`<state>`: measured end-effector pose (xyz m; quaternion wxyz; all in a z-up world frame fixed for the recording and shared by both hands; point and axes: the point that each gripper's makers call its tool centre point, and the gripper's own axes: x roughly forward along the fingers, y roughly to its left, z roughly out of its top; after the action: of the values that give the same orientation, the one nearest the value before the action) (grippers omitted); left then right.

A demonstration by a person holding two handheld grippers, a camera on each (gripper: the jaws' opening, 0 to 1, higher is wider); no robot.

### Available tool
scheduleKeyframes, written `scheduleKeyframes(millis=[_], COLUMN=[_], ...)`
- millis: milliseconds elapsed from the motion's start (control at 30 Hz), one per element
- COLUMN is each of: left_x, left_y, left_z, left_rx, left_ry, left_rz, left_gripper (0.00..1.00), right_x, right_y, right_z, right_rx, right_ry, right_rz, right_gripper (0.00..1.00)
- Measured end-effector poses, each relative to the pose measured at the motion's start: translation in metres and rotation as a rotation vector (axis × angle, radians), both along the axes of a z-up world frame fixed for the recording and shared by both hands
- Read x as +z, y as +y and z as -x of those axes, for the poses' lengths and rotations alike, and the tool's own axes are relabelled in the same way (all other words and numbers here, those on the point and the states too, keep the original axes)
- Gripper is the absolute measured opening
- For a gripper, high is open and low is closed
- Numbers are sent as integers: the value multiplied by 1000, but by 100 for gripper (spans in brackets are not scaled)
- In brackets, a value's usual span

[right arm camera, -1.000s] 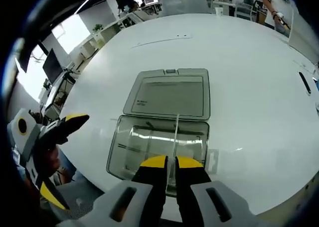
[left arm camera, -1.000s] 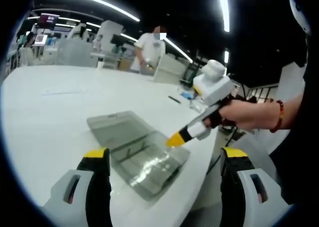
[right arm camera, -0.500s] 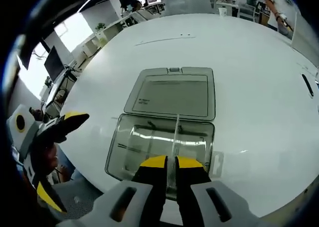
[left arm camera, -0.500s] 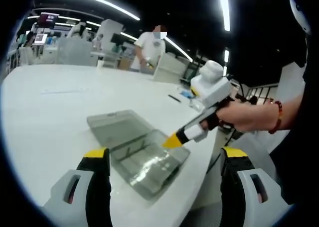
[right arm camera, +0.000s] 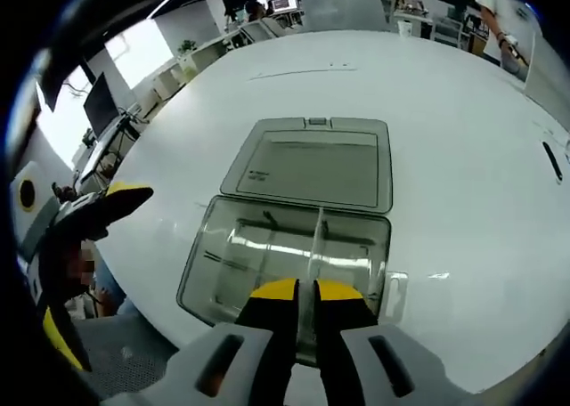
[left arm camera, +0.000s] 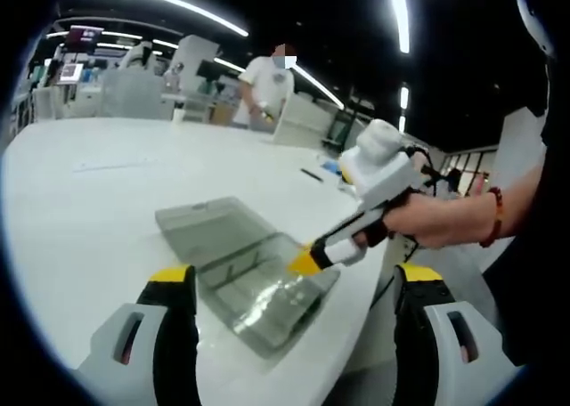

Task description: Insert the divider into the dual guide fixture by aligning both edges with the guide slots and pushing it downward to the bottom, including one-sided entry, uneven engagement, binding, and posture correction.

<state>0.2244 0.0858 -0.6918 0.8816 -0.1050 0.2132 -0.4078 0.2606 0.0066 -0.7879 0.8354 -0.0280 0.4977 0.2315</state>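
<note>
The right gripper point(right arm camera: 305, 292) had its two yellow-tipped jaws pressed close together, pinching the near end of the divider point(right arm camera: 314, 246). The divider was a thin, clear plastic strip. It stood on its edge inside the clear box point(right arm camera: 285, 263) and ran from the near wall to the far wall, a little right of the middle. How deep it sat in the slots could not be told.

In the left gripper view, the right gripper point(left arm camera: 307, 262) came in from the right, held by a hand point(left arm camera: 436, 221) with a bead bracelet point(left arm camera: 495, 217) on the wrist. Its yellow tip was at the top edge of the box point(left arm camera: 258, 286).

The left gripper point(left arm camera: 298, 286) had its jaws wide apart and held nothing. It hung off the table edge, near the box but not touching it. In the right gripper view it point(right arm camera: 102, 212) showed at the left side.

The box was see-through plastic, smooth and shiny, with rounded corners. Its flat grey lid point(right arm camera: 309, 164) lay open behind it on the table point(right arm camera: 463, 112), which was white, smooth and round-edged. A small dark pen-like thing point(right arm camera: 552, 160) lay far off on the table.
</note>
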Motion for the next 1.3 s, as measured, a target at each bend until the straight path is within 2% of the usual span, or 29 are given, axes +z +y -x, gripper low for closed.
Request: scheduleKeyframes(millis=[433,700,967,1300], left_x=[0,-6,-12,-22], left_y=[-1,7,14,16], left_z=[-2,1,10,20], left_rx=[51,113,181,252], left_ry=[6,28,53,91], left_rz=[-32,-79,-134,-193], left_gripper=[89,87,87,84], right_x=[2,6,12,29], right_y=[-4,-4,-2,-7], right_z=[1,2,0,5], right_rx=[20,95,140,156], right_ry=[4,-40,-77,-124], right_rz=[-32,-49,-76,-135], right_gripper=[3,4,13,17])
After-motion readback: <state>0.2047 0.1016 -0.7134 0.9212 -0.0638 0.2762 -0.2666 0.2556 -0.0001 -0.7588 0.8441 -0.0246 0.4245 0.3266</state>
